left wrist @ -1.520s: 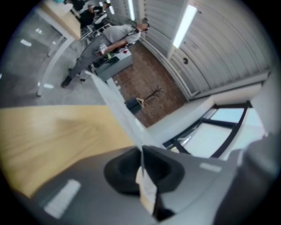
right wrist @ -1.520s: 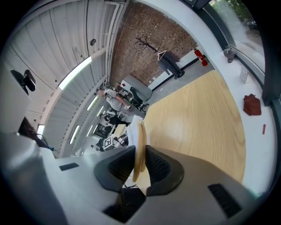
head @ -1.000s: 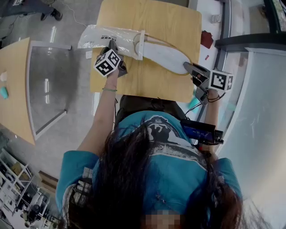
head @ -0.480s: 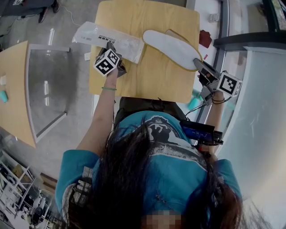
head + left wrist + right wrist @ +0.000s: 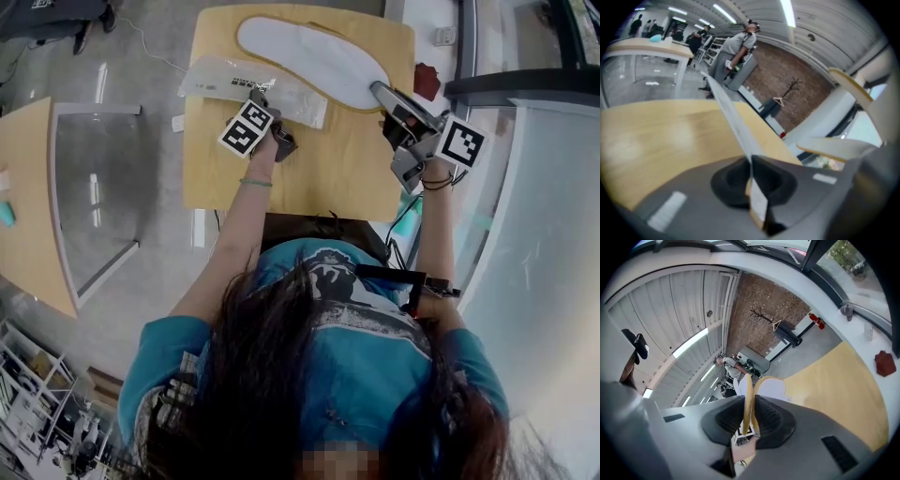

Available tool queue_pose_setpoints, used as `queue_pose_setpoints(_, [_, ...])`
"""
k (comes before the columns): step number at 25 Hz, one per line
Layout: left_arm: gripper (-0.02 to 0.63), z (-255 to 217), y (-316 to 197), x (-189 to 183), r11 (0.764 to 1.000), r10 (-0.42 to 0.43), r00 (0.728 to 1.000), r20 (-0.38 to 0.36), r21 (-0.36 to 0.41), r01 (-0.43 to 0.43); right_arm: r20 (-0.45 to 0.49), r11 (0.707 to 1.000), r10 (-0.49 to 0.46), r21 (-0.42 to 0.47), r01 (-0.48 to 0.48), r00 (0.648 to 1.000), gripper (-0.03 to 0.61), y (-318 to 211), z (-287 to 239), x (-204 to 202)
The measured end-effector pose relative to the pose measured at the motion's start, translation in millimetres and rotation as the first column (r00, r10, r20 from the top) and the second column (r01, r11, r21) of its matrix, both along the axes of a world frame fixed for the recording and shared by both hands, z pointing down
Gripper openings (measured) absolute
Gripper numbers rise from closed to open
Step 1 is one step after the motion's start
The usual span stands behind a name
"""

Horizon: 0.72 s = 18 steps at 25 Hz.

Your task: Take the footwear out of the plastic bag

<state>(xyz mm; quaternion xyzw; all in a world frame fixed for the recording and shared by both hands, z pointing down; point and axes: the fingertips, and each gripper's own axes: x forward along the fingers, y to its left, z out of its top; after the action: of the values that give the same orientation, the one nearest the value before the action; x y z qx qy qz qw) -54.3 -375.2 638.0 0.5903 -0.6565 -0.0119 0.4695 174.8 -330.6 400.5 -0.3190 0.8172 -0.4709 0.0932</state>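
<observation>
A flat white pair of slippers [image 5: 309, 54] with tan edging lies out of the bag across the far side of the wooden table [image 5: 319, 178]. My right gripper [image 5: 384, 97] is shut on its near-right end; in the right gripper view the two thin soles [image 5: 748, 397] stand pinched between the pads of that gripper [image 5: 749, 422]. The clear plastic bag [image 5: 234, 86] lies flat just in front of the slippers. My left gripper [image 5: 265, 103] is shut on its near edge, and the bag's thin edge [image 5: 733, 124] runs out from the left gripper [image 5: 753, 187].
A small red object [image 5: 432, 82] sits on the white ledge right of the table, and shows again as the red object [image 5: 883, 363]. A glass-topped table [image 5: 94, 169] stands to the left across a strip of floor. People stand far off in the room.
The slippers have slid fully out of the bag and swung to the far side of the table with my right gripper. My left gripper has carried the bag a little right.
</observation>
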Motion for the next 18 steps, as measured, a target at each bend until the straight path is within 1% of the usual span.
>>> queue_pose_setpoints(2, [-0.001,3.6,-2.5,13.4,0.999,-0.040,0.997,-0.058,-0.011,0.040,0.036,1.000,-0.012,-0.021,0.013,0.999,0.067,-10.9,7.5,-17.2])
queue_pose_setpoints(4, [-0.002,5.3,-5.8,25.0,0.998,-0.058,0.993,-0.098,-0.013,0.057,0.063,0.998,-0.012,-0.058,0.015,0.998,0.067,-17.9,21.6,-30.1])
queue_pose_setpoints(6, [-0.002,5.5,-9.9,34.1,0.998,-0.057,0.992,-0.114,-0.007,0.057,0.070,0.994,0.002,-0.113,0.006,0.998,0.067,-21.6,43.4,-36.1])
queue_pose_setpoints(7, [-0.002,5.3,-12.2,37.5,0.999,-0.054,0.992,-0.115,-0.003,0.054,0.062,0.988,0.019,-0.157,-0.009,0.998,0.067,-22.1,57.6,-36.1])
queue_pose_setpoints(10, [-0.001,6.3,-17.3,42.4,0.998,-0.057,0.991,-0.124,0.002,0.057,0.026,0.947,0.089,-0.311,-0.077,0.996,0.067,-18.5,100.6,-32.8])
queue_pose_setpoints(12, [0.000,7.2,-18.5,42.8,0.998,-0.057,0.989,-0.134,0.007,0.058,0.017,0.924,0.111,-0.369,-0.097,0.994,0.067,-15.8,122.4,-33.4])
queue_pose_setpoints(15, [0.000,9.0,-18.8,44.9,0.999,-0.037,0.987,-0.155,0.009,0.039,-0.074,0.892,0.106,-0.433,-0.128,0.992,0.067,-9.2,155.8,-28.9])
queue_pose_setpoints(18, [0.002,14.6,-18.0,56.1,1.000,0.013,0.975,-0.223,-0.014,-0.016,-0.168,0.871,0.092,-0.465,-0.161,0.982,0.067,-4.5,182.1,-24.8])
